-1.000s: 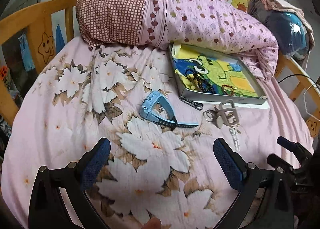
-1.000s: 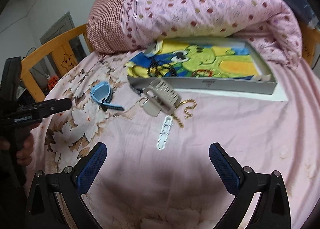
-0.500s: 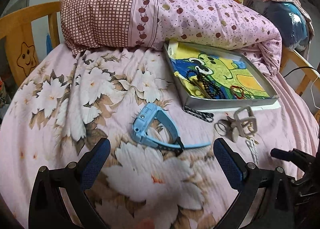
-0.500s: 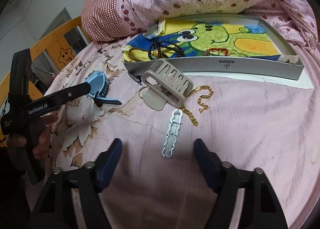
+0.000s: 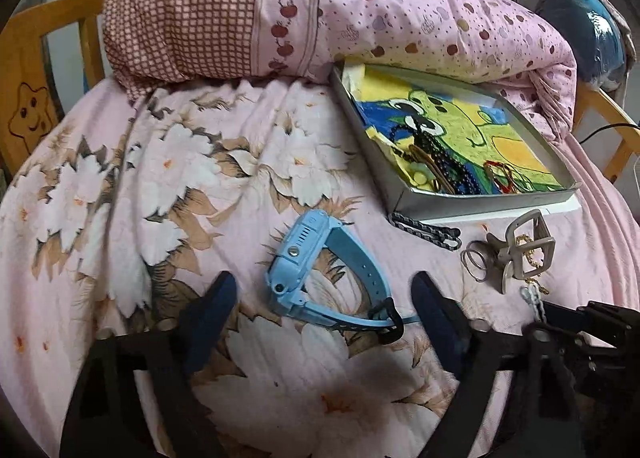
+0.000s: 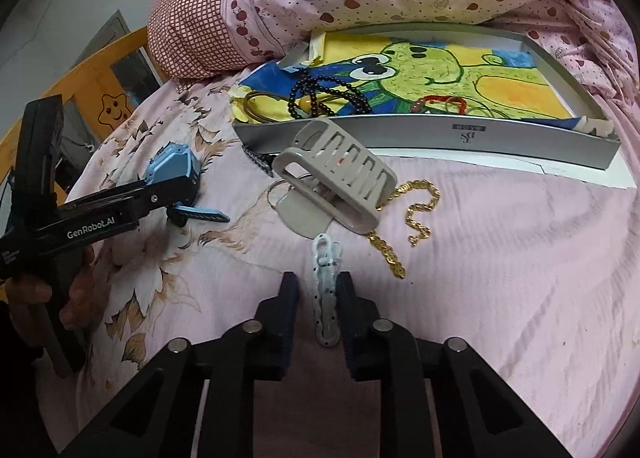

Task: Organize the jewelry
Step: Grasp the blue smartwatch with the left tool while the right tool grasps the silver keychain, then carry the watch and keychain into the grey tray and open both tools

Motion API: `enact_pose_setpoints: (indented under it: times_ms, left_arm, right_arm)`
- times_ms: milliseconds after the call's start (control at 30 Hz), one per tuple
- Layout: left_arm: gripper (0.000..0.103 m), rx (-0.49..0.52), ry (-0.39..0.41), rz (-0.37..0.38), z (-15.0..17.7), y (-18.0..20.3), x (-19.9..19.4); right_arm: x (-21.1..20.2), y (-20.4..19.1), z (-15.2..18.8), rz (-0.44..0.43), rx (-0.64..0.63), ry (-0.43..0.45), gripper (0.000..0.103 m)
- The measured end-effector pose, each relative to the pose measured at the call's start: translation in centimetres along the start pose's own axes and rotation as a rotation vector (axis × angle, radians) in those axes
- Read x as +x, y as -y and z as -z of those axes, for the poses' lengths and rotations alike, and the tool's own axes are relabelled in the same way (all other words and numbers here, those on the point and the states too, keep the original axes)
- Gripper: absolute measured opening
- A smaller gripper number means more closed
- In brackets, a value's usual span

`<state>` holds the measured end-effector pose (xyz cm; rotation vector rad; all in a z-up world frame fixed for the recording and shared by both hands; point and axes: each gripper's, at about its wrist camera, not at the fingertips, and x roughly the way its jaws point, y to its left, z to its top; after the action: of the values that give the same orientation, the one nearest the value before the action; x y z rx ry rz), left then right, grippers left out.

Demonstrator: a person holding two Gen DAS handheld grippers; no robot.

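The right tool (image 6: 317,300) has just been closing, and its two pads now stand narrowly either side of a white chain-link clip (image 6: 326,290) lying on the bed (image 6: 500,258); the pads look to be against its sides, though whether they truly press cannot be told. The left tool (image 5: 324,302) has also been closing but is still wide apart, straddling a blue watch (image 5: 320,282) without touching it. Both pieces lie in front of the grey tray (image 6: 440,138), which already holds black beads (image 6: 320,94) and a red bracelet (image 6: 442,102) on a frog drawing. Just before the tray's front wall sit a beige hair claw (image 6: 340,182) and a gold chain (image 6: 416,214), partly hidden under the claw. The clip's near end is hidden between the pads.
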<state>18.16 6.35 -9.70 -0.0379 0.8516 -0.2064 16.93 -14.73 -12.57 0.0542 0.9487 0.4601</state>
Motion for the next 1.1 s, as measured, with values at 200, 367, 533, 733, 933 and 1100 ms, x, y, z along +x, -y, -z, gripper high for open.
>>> enact_pose_setpoints:
  times_ms: [200,367,533,733,933,1100]
  left_arm:
    - [0.057,0.005,-0.015,0.020,0.0,0.1,0.0]
    - [0.041,0.021,-0.024,0.044,0.1,0.7,-0.1]
    - [0.026,0.045,-0.044,0.057,0.1,1.7,-0.2]
    - [0.025,0.067,-0.065,0.074,0.5,3.2,-0.9]
    - [0.024,0.125,-0.093,0.121,2.1,6.0,-1.8]
    - [0.024,0.078,-0.054,0.144,2.7,6.8,-3.3]
  right_arm:
    - [0.4,-0.6,-0.2,-0.014,-0.037,-0.003,0.009]
    - [0.1,-0.8,0.1,-0.017,-0.052,0.009,0.008]
    - [-0.6,-1.0,0.6,-0.036,-0.064,0.013,0.007]
    - [-2.0,-1.4,1.3,-0.053,-0.068,0.039,0.007]
    - [-4.0,0.2,1.5,-0.037,-0.029,0.078,0.007]
    - [-6.1,1.5,1.0,-0.024,-0.013,0.137,0.007]
